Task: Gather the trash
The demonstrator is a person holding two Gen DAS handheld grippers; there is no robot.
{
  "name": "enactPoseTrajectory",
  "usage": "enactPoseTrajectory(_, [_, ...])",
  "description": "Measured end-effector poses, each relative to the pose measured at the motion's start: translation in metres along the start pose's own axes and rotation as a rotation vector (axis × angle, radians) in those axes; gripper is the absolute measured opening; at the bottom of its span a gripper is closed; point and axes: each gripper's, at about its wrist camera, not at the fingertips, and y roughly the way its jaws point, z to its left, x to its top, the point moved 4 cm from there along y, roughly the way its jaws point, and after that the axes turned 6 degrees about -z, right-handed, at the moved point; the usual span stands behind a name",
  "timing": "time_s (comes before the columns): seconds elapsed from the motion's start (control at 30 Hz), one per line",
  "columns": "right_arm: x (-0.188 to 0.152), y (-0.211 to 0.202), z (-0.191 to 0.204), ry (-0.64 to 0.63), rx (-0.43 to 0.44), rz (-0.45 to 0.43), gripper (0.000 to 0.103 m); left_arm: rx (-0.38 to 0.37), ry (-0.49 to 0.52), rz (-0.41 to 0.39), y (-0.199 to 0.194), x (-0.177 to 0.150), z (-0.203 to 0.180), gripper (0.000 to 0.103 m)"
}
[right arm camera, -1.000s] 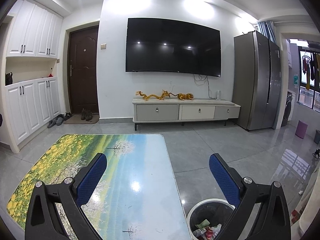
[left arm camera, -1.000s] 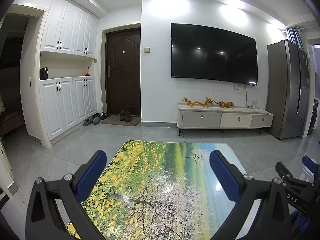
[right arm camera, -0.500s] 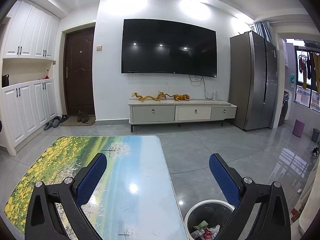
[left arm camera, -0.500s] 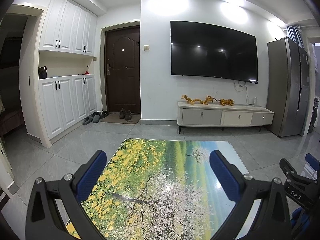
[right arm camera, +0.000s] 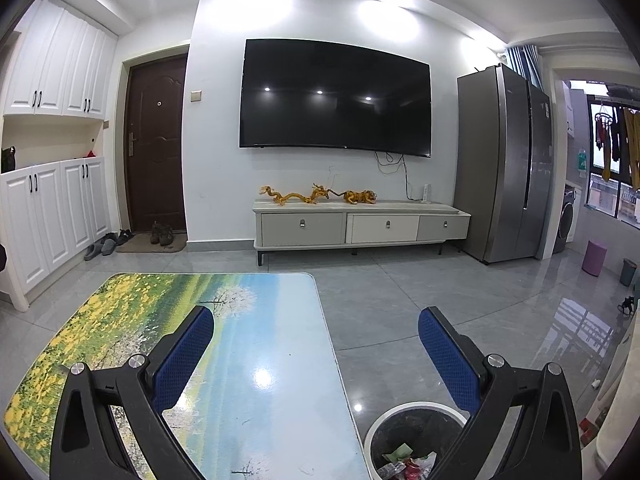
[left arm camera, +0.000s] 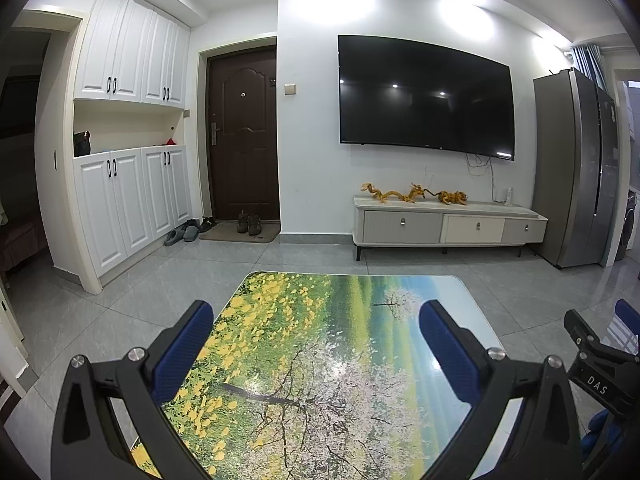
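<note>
A round white-rimmed trash bin (right arm camera: 416, 440) stands on the floor off the table's right edge, with crumpled wrappers (right arm camera: 404, 460) inside its dark liner. My right gripper (right arm camera: 316, 344) hovers open above the table's right edge and the bin, nothing between its blue pads. Over the table (left arm camera: 320, 360), whose top carries a printed landscape with yellow flowers and a blossoming tree, my left gripper (left arm camera: 316, 344) is open and holds nothing. The right gripper's black frame (left arm camera: 600, 360) shows at the far right of the left wrist view. No loose trash shows on the tabletop.
A white TV cabinet (right arm camera: 360, 226) with golden figurines stands at the far wall under a large TV (right arm camera: 336, 98). A grey fridge (right arm camera: 504, 164) is at the right, white cupboards (left arm camera: 128, 204) and a brown door (left arm camera: 244, 136) with shoes at the left. Grey tiled floor surrounds the table.
Both views have shifted slightly: the right gripper has drifted a little to the right and the bin shows a bit more. Both grippers stay open and empty.
</note>
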Motion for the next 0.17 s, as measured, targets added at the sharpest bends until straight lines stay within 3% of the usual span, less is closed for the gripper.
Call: enactPoseTrajectory(0.17, [0.0009,-0.0015,-0.0012,-0.001,-0.002,-0.005,0.103,-0.004,0.005,0.004,0.0006,-0.0018,-0.0013,0.103])
